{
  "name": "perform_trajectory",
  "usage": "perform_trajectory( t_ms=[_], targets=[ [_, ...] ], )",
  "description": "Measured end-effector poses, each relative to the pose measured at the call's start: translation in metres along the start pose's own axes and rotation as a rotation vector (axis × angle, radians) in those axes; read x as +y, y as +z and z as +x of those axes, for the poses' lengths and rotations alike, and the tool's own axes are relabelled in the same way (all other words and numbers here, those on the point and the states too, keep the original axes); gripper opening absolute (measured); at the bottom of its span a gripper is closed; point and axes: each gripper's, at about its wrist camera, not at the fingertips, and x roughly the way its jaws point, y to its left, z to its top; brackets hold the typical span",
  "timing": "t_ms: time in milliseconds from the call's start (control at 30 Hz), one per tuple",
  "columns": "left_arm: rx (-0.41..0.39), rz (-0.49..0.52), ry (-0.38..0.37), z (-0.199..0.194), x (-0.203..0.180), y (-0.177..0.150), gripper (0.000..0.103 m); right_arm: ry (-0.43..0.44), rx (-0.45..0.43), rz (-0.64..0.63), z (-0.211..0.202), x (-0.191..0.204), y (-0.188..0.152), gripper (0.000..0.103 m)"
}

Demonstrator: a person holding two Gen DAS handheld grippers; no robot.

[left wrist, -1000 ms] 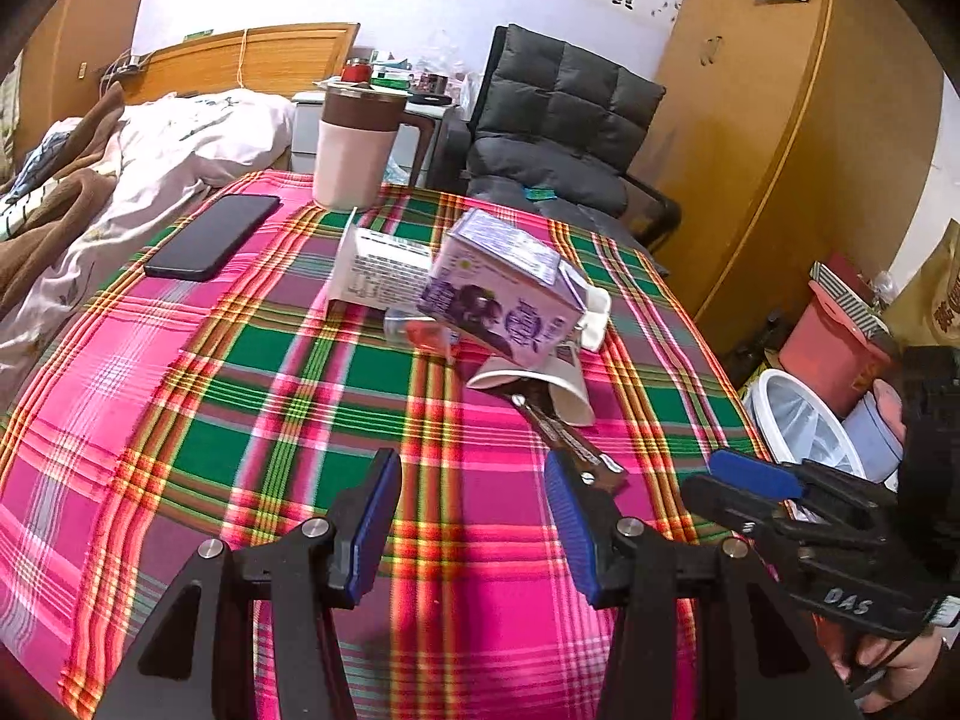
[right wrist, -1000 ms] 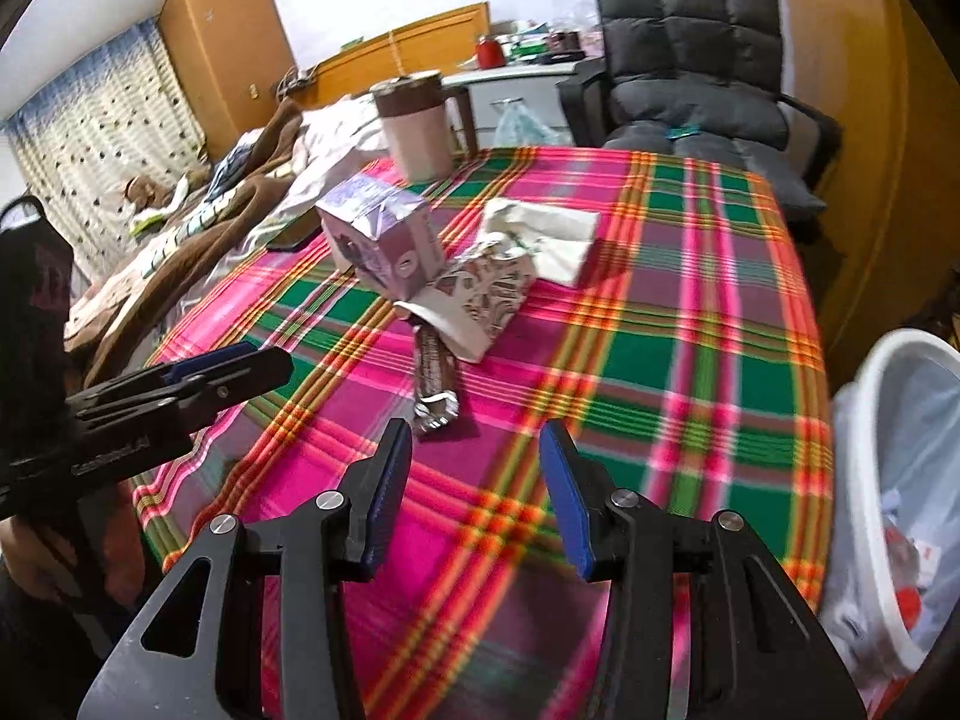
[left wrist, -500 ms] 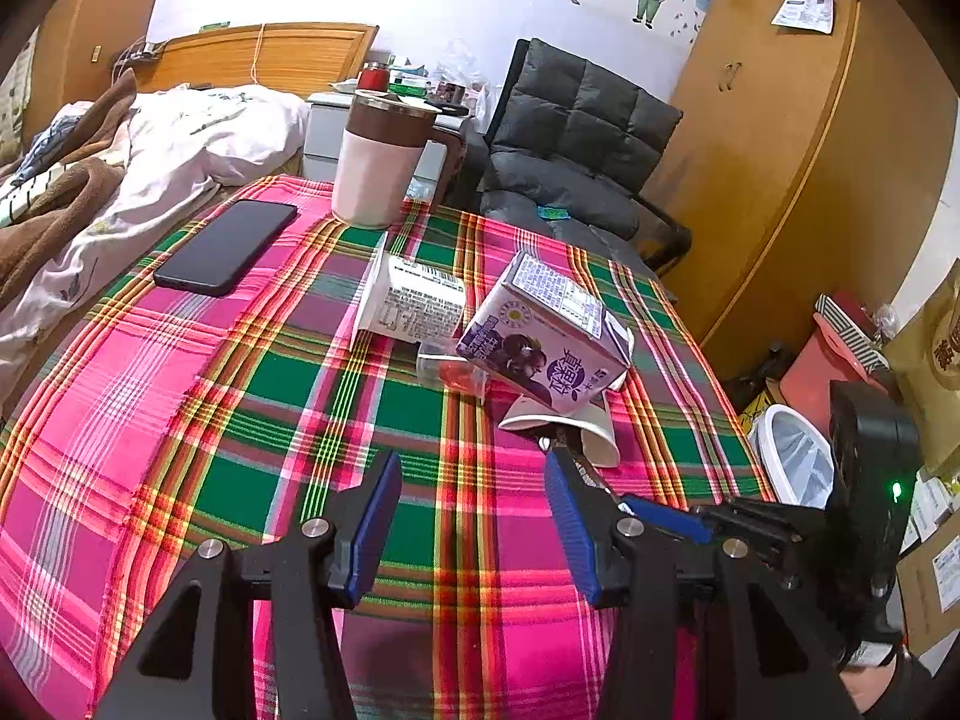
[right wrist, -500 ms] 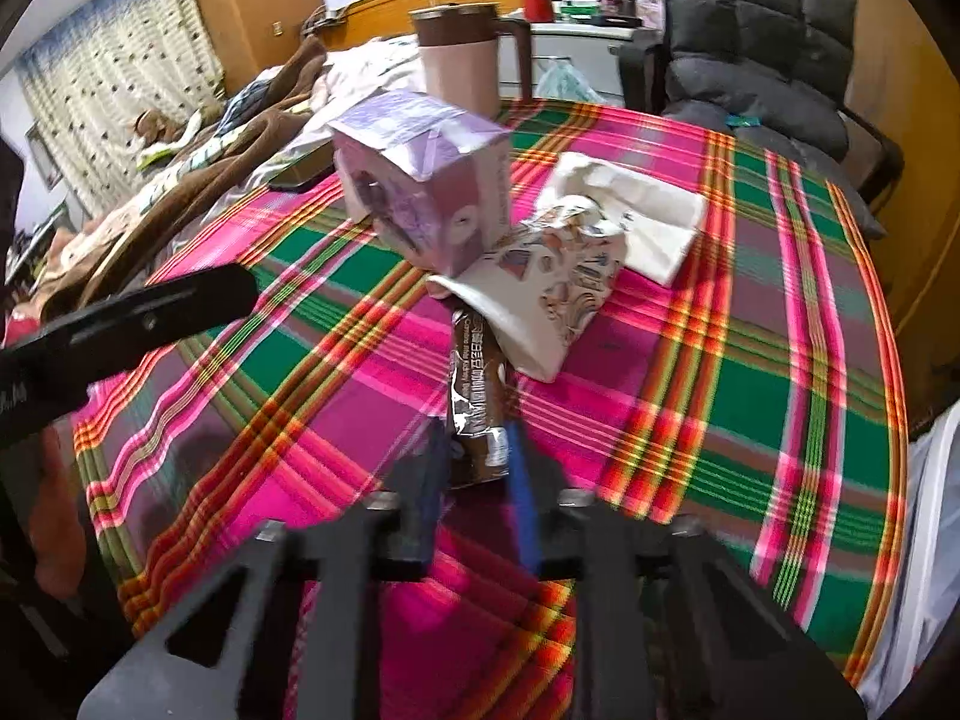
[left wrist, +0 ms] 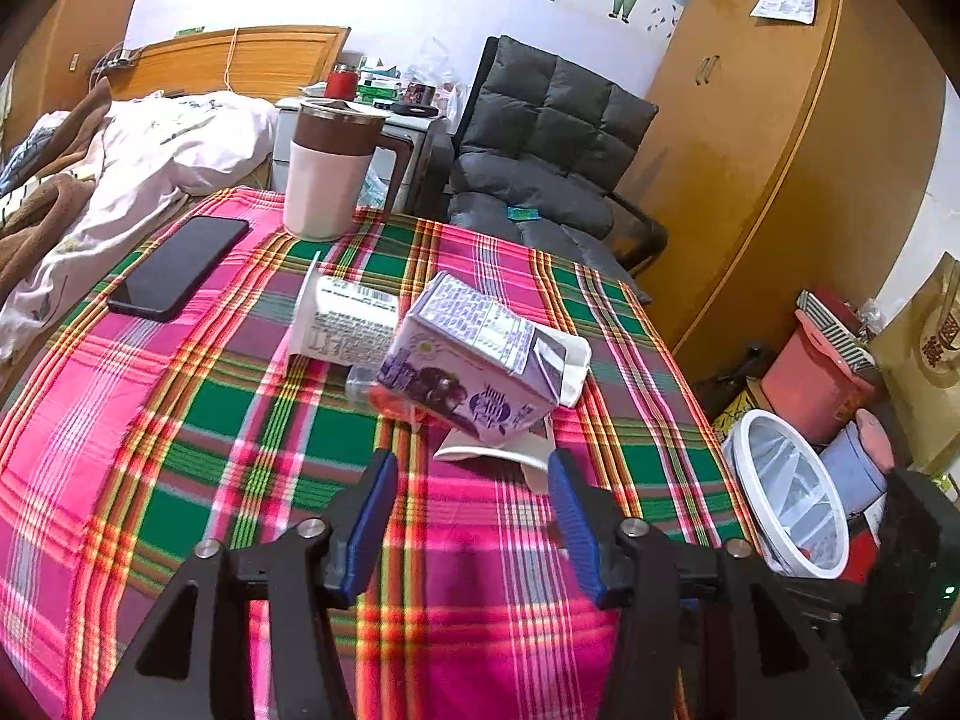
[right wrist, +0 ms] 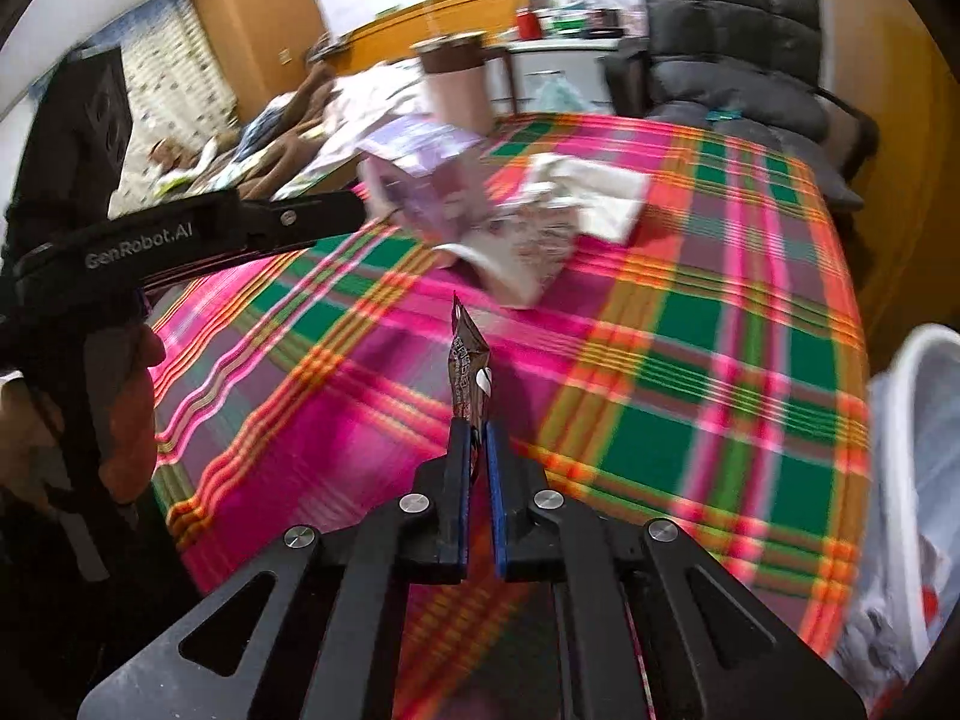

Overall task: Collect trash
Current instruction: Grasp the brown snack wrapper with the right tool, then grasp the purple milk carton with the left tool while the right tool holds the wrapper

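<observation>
Your right gripper (right wrist: 477,450) pinched only the wrapper (right wrist: 469,360) end; it could slip before the bin (right wrist: 918,480). Your left gripper (left wrist: 474,516) was opening, empty, and could knock the carton (left wrist: 474,372).

surface: plaid table (left wrist: 180,420) | on it: phone (left wrist: 177,267), mug (left wrist: 330,174), white carton (left wrist: 345,330), purple carton (left wrist: 474,360)
</observation>
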Motion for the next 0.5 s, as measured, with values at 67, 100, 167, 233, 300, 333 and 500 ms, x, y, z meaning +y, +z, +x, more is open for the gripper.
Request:
perform_trajectory(
  t_ms=[67, 100, 167, 233, 300, 333, 500],
  targets=[
    [0.009, -0.001, 0.008, 0.009, -0.004, 0.003, 0.056, -0.019, -0.011, 0.023, -0.003, -0.009, 0.000, 0.008],
    [0.013, 0.004, 0.017, 0.014, -0.007, 0.005, 0.056, -0.025, -0.016, 0.032, -0.004, -0.012, 0.000, 0.008],
    [0.012, 0.018, 0.047, 0.026, -0.014, 0.008, 0.056, -0.035, -0.024, 0.047, -0.007, -0.018, 0.001, 0.008],
    [0.017, 0.021, 0.067, 0.035, -0.016, 0.011, 0.056, -0.039, -0.027, 0.055, -0.006, -0.020, 0.003, 0.008],
    [0.008, 0.022, 0.097, 0.041, -0.016, 0.014, 0.056, -0.040, -0.029, 0.060, -0.006, -0.022, 0.003, 0.008],
    [0.005, 0.011, 0.112, 0.041, -0.013, 0.014, 0.056, -0.040, -0.030, 0.061, -0.007, -0.023, 0.003, 0.008],
    [-0.026, -0.041, 0.174, 0.022, 0.016, 0.008, 0.056, -0.029, -0.042, 0.062, -0.008, -0.021, 0.004, 0.008]
  ],
)
